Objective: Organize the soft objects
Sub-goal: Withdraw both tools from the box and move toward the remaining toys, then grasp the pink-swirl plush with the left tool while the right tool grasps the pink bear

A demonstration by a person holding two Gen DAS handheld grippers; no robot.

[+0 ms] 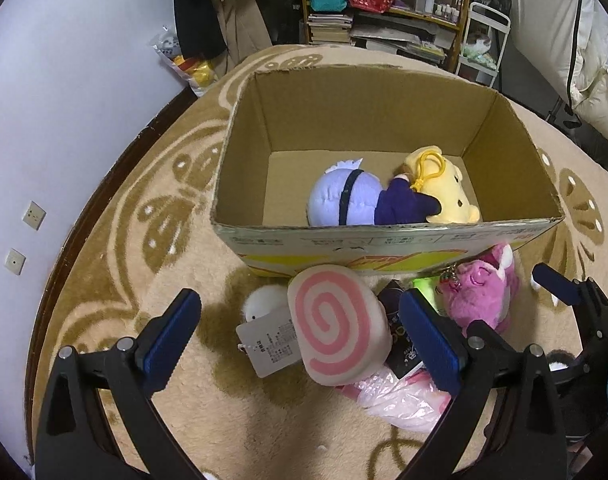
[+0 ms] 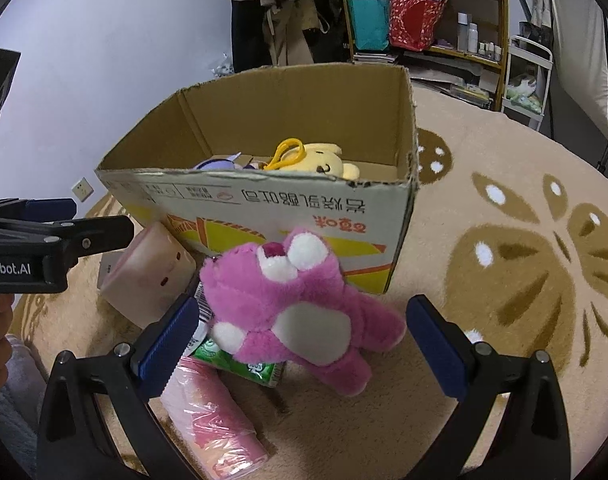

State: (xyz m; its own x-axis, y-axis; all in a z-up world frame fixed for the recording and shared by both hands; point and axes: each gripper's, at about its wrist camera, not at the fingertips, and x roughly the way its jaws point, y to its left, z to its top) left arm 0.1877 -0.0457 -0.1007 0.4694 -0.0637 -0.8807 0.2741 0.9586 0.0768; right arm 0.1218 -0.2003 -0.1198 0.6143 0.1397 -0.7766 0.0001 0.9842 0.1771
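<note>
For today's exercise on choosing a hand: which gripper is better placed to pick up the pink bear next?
Right. The right gripper is open with the pink bear between its fingers; the left gripper brackets the swirl cushion instead.

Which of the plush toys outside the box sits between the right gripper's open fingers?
The pink bear, framed by the right gripper. The swirl cushion lies further left, before the left gripper; the other plushies are inside the cardboard box.

A lived-in room at home, floor given over to sorting.

A patterned beige rug [image 1: 151,280] covers the floor; a cluttered wooden shelf [image 2: 480,12] holds bottles and bags, hanging clothes [image 1: 223,12] line the wall.
</note>
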